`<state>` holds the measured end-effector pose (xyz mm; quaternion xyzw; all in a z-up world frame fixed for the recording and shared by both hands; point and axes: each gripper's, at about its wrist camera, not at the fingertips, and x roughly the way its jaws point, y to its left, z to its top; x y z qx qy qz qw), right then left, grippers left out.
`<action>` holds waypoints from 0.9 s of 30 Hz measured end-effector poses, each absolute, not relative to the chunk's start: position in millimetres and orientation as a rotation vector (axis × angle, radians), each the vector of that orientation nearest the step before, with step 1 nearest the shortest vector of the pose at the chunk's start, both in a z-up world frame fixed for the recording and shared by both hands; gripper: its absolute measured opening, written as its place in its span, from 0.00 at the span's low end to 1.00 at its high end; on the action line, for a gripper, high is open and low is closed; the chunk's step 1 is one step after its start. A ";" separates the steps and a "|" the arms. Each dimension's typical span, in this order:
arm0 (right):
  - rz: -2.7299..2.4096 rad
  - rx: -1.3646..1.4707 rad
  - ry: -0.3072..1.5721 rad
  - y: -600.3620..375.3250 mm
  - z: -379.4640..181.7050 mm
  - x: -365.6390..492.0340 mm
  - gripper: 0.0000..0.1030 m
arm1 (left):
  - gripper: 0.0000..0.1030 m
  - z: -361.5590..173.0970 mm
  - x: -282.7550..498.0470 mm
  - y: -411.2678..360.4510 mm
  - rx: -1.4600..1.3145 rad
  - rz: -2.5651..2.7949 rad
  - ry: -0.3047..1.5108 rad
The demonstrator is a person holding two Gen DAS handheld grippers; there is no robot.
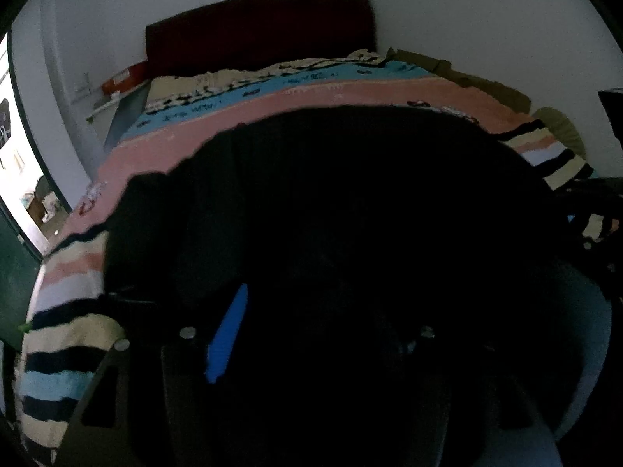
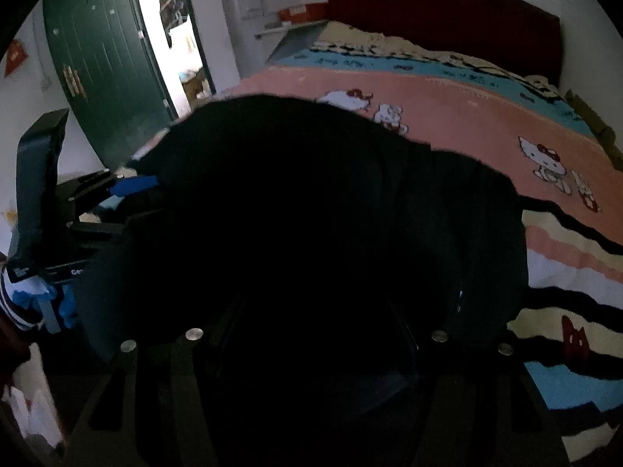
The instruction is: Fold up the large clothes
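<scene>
Black garment (image 1: 331, 214) over striped blanket (image 2: 486, 124)

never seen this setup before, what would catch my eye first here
A large black garment fills the middle of both views, spread over the near part of the bed. Behind it lies a pink, blue and cream cartoon-cat blanket, with a dark red headboard against the white wall.

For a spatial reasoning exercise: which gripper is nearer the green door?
Left. The left gripper sits at the door-side end of the bed, between the green door and the right gripper, which lies farther along the bed edge.
</scene>
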<state>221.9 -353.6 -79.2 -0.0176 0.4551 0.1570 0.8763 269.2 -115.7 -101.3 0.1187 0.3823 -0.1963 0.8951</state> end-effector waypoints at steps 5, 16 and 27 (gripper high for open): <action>0.303 -0.023 0.982 -348.4 -103.5 241.6 0.62 | 0.60 -118.8 297.0 -119.9 0.205 -0.383 0.832; 0.230 -0.026 1.031 -342.8 -113.2 263.3 0.62 | 0.60 -111.1 304.2 -131.5 0.286 -0.342 0.902; 0.288 -0.027 0.923 -333.8 -45.4 214.1 0.62 | 0.60 -60.3 257.8 -116.7 0.193 -0.402 0.856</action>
